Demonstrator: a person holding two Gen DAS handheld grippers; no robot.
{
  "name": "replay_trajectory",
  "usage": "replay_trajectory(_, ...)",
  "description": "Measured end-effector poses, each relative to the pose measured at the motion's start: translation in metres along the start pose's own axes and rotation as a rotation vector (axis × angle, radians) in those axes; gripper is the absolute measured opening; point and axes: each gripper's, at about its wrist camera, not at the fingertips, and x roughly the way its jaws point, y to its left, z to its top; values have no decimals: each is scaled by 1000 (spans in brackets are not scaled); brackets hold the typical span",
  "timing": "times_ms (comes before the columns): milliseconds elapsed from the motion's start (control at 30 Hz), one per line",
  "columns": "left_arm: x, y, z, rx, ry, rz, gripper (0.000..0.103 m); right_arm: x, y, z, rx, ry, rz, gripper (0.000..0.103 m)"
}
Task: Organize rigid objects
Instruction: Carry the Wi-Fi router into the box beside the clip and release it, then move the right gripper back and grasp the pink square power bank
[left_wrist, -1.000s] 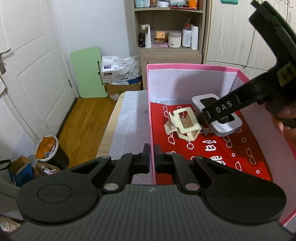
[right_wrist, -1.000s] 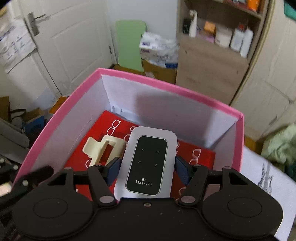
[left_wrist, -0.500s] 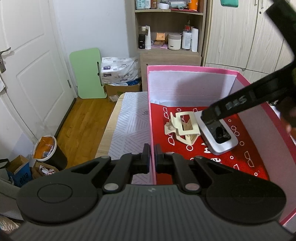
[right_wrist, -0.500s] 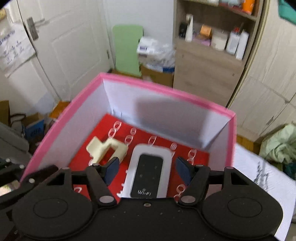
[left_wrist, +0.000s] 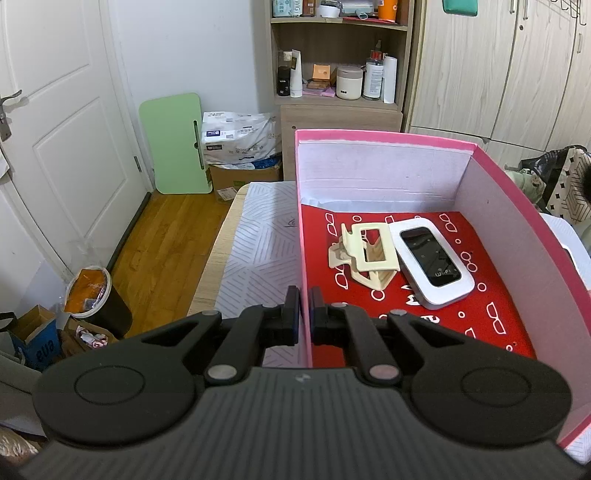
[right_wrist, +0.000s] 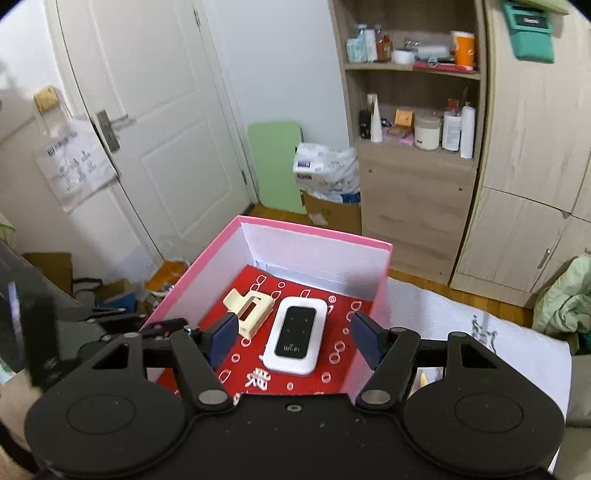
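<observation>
A pink box (left_wrist: 384, 137) with a red patterned floor stands on the table; it also shows in the right wrist view (right_wrist: 314, 229). Inside lie a white Wi-Fi router (left_wrist: 430, 266) (right_wrist: 295, 339) and a cream hair claw clip (left_wrist: 364, 256) (right_wrist: 249, 310), touching side by side. My left gripper (left_wrist: 304, 314) is shut on the box's left wall at its near end. My right gripper (right_wrist: 291, 338) is open and empty, raised above the box. The left gripper shows at the left edge of the right wrist view (right_wrist: 162, 326).
A white patterned cloth (left_wrist: 258, 251) covers the table left of the box and also right of it (right_wrist: 461, 332). A shelf unit (left_wrist: 340, 74) with bottles, a white door (left_wrist: 55, 129), a green board (left_wrist: 177, 144) and floor clutter (left_wrist: 88, 291) stand beyond.
My right gripper let go of the Wi-Fi router onto the box floor beside the clip, then rose up and back out of the box. The left gripper kept its hold on the box wall.
</observation>
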Motion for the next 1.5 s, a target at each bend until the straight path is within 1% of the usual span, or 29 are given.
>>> replay_trajectory(133,0,0,0,5,1,2,5,-26,-12,-25,27,-57,2,72)
replay_trajectory(267,1,-1,1,8,4,3,5,-47,-25,-52,59,-108,-49,72)
replay_trajectory(433,2,-1,1,5,13,3,5,-62,-42,-79,110,-100,-106,72)
replay_trajectory(600,3,-4,2,19,13,20,5,-78,-56,-90,86,-98,-193,73)
replay_trajectory(667,2,-4,2,17,8,24,5,-80,-59,-98,76,-90,-209,73)
replay_trajectory(800,0,-3,0,4,-13,31,6,-69,-64,-116,64,-30,-222,73)
replay_trajectory(967,-1,-3,0,8,-13,38,7,-45,-72,-145,112,4,-246,75)
replay_trajectory(1067,-2,-5,0,19,-12,46,7,-28,-80,-159,184,-4,-280,75)
replay_trajectory(1167,-3,-6,0,28,-12,53,7,-15,-84,-171,232,-20,-282,76)
replay_trajectory(1233,-3,-7,0,36,-12,59,7,-7,-85,-176,238,-18,-287,76)
replay_trajectory(1333,-3,-9,0,46,-11,67,7,0,-83,-177,226,-38,-324,78)
replay_trajectory(1400,-3,-9,0,48,-10,72,7,1,-81,-174,213,-61,-333,80)
replay_trajectory(1500,-3,-9,0,37,-10,72,8,5,-77,-169,221,-88,-332,86)
